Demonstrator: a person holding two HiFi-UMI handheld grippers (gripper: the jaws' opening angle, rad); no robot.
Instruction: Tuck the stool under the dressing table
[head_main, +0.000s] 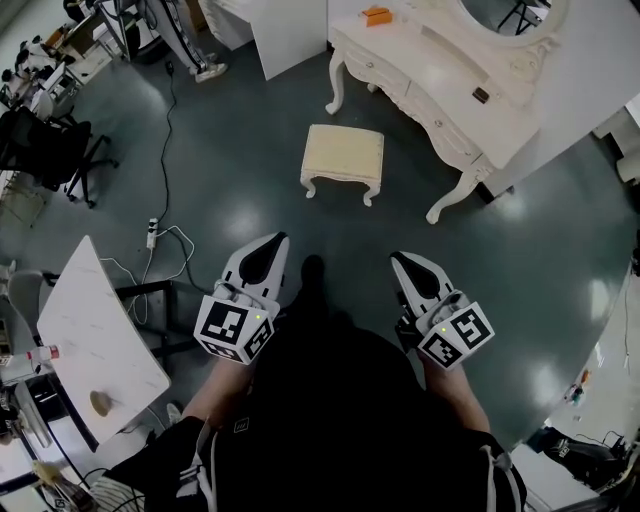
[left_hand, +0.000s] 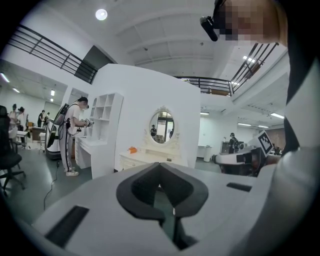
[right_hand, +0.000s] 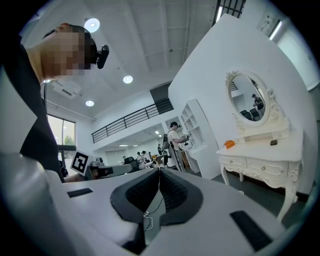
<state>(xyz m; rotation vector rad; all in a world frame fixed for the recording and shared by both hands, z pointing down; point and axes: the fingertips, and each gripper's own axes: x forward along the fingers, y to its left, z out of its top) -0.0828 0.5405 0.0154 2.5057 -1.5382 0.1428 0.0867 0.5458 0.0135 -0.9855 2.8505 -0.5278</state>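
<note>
Your left gripper (head_main: 279, 240) and right gripper (head_main: 398, 258) hang side by side in front of your body, well apart from each other, both pointing out toward the far side of the room. Each gripper view shows its jaws closed, dark pads meeting at the tips with nothing between them. The stool (head_main: 343, 160), with a cream cushioned top and curved white legs, stands upright on the dark floor (head_main: 250, 200) well ahead of both grippers, roughly between the lines they point along. It sits in the open just in front of the white dressing desk (head_main: 440, 110), near it but apart, not under it. That desk is at the far right, with an oval mirror (left_hand: 161, 127) on its back and a small orange object (head_main: 376, 15) on its top. To your left, a power strip (head_main: 152, 233) with a white cable lies on the floor, and a plain white desk (head_main: 100, 340) stands near left.
</note>
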